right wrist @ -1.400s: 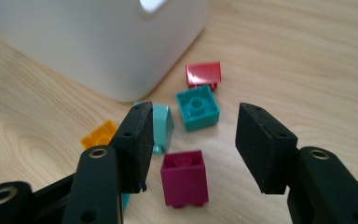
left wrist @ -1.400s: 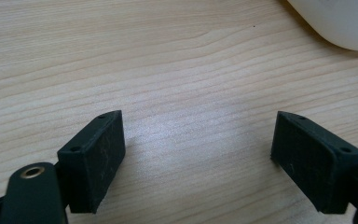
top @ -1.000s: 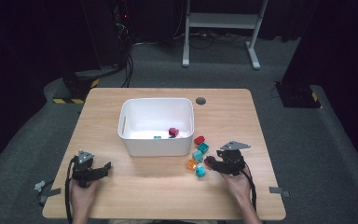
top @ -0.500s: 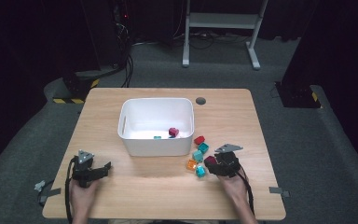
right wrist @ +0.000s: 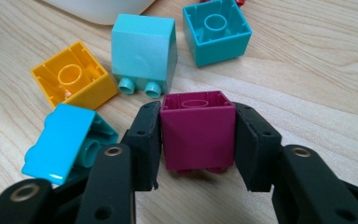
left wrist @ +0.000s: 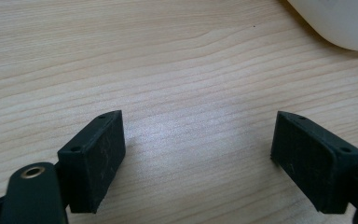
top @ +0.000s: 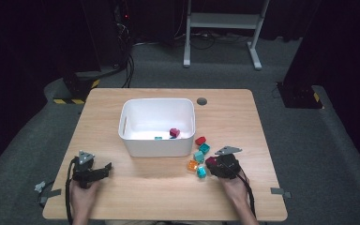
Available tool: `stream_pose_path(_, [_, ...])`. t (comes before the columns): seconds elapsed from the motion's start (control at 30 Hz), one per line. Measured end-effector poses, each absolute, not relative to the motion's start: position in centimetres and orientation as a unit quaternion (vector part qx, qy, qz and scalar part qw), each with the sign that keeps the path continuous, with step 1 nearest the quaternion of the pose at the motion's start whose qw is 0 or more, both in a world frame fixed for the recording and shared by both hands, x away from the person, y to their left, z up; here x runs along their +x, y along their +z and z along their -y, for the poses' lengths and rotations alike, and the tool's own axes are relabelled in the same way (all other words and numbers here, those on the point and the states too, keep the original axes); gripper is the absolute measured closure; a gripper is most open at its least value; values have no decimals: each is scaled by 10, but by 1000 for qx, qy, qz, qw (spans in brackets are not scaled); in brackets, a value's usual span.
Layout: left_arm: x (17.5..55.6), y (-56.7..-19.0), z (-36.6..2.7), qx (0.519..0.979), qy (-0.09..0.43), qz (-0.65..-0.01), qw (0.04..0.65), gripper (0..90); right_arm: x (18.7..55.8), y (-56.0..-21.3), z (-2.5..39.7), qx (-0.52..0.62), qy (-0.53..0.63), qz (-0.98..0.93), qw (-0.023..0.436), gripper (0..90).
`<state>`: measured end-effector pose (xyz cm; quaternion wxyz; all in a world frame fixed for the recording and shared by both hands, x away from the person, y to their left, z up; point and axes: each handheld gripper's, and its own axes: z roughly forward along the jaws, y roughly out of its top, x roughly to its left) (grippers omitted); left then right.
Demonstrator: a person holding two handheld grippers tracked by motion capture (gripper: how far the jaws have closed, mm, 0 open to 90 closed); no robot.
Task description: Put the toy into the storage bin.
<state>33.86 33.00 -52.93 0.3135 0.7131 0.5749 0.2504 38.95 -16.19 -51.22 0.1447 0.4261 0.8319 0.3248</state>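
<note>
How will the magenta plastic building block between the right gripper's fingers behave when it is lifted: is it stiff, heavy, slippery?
The magenta plastic building block looks rigid, with crisp edges, so it should not deform. Its upturned hollow underside suggests it is light for its size. The glossy flat walls might slip, but the right gripper has its fingers flat on two opposite sides, so the hold is probably steady.

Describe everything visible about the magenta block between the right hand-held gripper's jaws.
The magenta block is a glossy, plastic-looking, square toy brick. It is turned studs-down: its hollow underside with a round inner tube faces up, and studs peek out beneath it. The right hand-held gripper has one black jaw pressed against each of its two opposite sides. It sits low over the wooden table, just in front of the light-turquoise block, without touching it. In the high view it shows as a dark red spot at the gripper's tip.
</note>
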Motion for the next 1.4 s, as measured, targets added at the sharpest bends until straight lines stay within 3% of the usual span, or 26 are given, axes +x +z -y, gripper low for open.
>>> stream_pose_path(1.4, [339,-529,-330,713,251,-575,314,179,397,-488,176,429,357,-817,146,590])
